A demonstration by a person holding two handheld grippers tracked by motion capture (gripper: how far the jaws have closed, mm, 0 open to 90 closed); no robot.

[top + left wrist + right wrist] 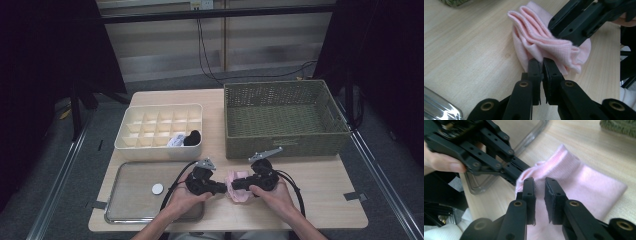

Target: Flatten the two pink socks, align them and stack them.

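A pink knitted sock lies bunched on the wooden table near its front edge, between my two grippers. In the left gripper view my left gripper is shut on one folded edge of the sock. In the same view the right gripper's black jaws press on the gathered folds from the upper right. In the right gripper view my right gripper holds the sock with fabric between its narrowly parted pads. The two grippers meet tip to tip at the sock.
A white compartment box at back left holds a black roll and a white roll. A green woven basket stands at back right. A metal tray with a white disc lies at front left.
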